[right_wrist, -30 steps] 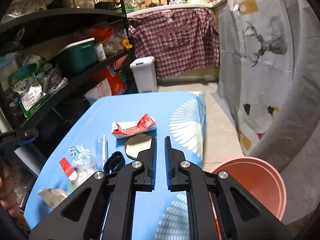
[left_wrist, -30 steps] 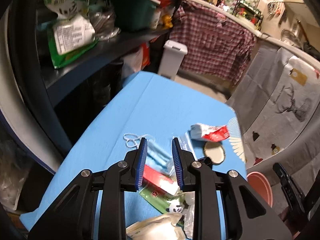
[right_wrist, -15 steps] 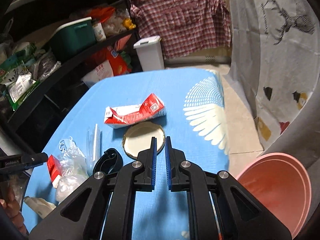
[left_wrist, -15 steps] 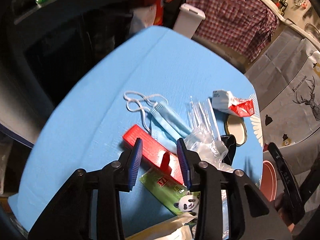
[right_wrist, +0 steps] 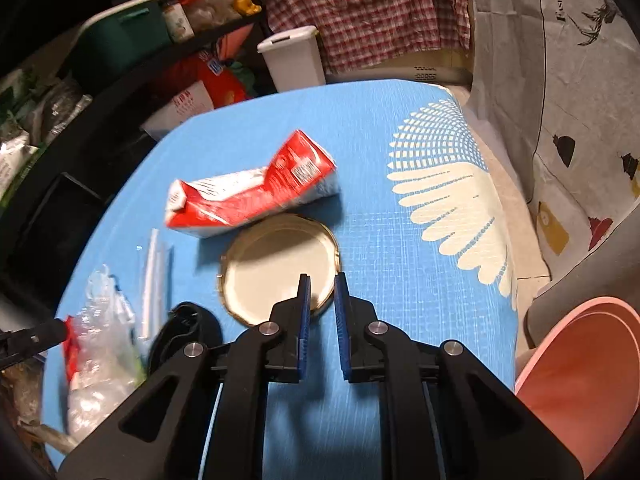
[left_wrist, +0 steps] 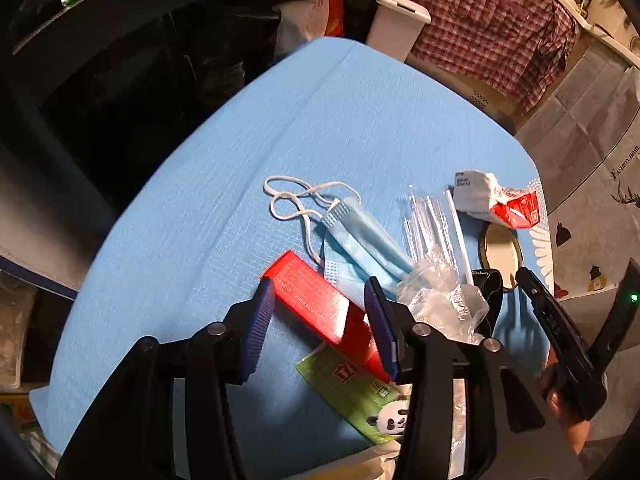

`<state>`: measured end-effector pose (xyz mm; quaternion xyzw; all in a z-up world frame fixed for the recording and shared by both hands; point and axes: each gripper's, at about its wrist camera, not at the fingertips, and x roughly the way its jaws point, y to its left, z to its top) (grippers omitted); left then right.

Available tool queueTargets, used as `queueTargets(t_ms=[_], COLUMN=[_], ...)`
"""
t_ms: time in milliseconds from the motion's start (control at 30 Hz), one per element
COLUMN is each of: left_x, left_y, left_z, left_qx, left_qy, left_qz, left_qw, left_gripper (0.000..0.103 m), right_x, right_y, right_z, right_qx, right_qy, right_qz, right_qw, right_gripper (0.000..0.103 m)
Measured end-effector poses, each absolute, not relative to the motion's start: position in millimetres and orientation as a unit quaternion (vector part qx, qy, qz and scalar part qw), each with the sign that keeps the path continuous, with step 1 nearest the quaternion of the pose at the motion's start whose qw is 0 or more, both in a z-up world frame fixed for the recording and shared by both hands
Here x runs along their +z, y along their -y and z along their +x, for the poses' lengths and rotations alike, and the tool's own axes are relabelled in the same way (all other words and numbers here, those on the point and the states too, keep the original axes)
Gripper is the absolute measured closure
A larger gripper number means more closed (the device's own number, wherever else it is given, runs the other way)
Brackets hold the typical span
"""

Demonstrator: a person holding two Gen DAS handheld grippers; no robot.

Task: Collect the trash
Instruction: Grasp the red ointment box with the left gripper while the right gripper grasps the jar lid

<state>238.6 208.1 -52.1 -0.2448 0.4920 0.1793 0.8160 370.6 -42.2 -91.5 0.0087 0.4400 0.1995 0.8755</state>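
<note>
Left gripper (left_wrist: 320, 316): jaws just been opening, now straddling red box (left_wrist: 316, 300) mid-table, pads not pressing. Right gripper (right_wrist: 322, 300): jaws opening, narrow gap over lid (right_wrist: 276, 268) rim, nothing gripped

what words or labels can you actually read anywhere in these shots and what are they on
"FASHION HOME": grey deer-print cloth; its last letters are cut off at the edge of the picture.
Red and white carton: barcode and small print, too blurred to read.
Green panda packet: red characters, too small to read.
White bag under the shelf: red print, unreadable.
</note>
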Motion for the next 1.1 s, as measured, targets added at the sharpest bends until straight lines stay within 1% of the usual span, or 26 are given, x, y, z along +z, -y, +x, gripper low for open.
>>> queueTargets(t_ms=[167,433,467,567,600,633,667,700,867,900,967,1000,1033,1100], left_x=[-50.9,-60.9,-60.8,-57.3,-54.8,-52.2,-49.5,-48.5,-42.6,-41.5,-41.2,-41.3,-41.6,-44.5], left_y=[-216.2,-215.7,-215.8,-213.9,-212.2,-209.9,-206.3,-205.0,-207.6,-207.1,-202.1,-201.6,-202.3,-205.7], left_z=[237.6,246.1,246.3,248.5,249.2,249.6,251.1,252.0,252.7,252.1,250.4,248.9,247.0,245.4], left_qx=[0.199,0.172,0.171,0.163,0.161,0.159,0.156,0.153,0.158,0.155,0.155,0.158,0.165,0.167], left_qy=[-0.490,-0.503,-0.503,-0.495,-0.491,-0.487,-0.483,-0.482,-0.483,-0.484,-0.493,-0.494,-0.496,-0.502], left_qz=[-0.245,-0.268,-0.268,-0.264,-0.257,-0.250,-0.237,-0.233,-0.226,-0.221,-0.199,-0.194,-0.189,-0.187], left_qw=[0.813,0.803,0.804,0.811,0.817,0.822,0.828,0.830,0.831,0.832,0.833,0.833,0.832,0.828], left_gripper=[0.056,0.057,0.059,0.070,0.084,0.089,0.093,0.095,0.095,0.092,0.071,0.056,0.054,0.053], right_x=[-91.7,-89.6,-89.2,-87.4,-86.6,-86.2,-85.8,-85.4,-86.6,-87.1,-87.4,-87.2,-87.3,-87.2], right_y=[36.7,41.1,41.9,48.4,50.7,52.0,53.9,56.7,62.9,64.0,65.3,65.7,65.7,66.9], right_z=[371.0,368.0,367.1,362.3,360.2,358.5,356.6,354.1,344.0,341.7,340.0,339.1,338.4,338.4], right_qx=[0.188,0.185,0.186,0.189,0.191,0.192,0.195,0.198,0.210,0.211,0.215,0.216,0.216,0.216], right_qy=[-0.438,-0.445,-0.446,-0.449,-0.450,-0.450,-0.451,-0.453,-0.463,-0.464,-0.466,-0.467,-0.468,-0.471], right_qz=[-0.014,-0.030,-0.032,-0.038,-0.041,-0.043,-0.046,-0.049,-0.060,-0.063,-0.065,-0.067,-0.067,-0.064], right_qw=[0.879,0.876,0.875,0.873,0.872,0.871,0.870,0.868,0.859,0.858,0.856,0.855,0.854,0.853], right_gripper=[0.089,0.098,0.098,0.100,0.100,0.100,0.100,0.100,0.099,0.099,0.096,0.096,0.096,0.096])
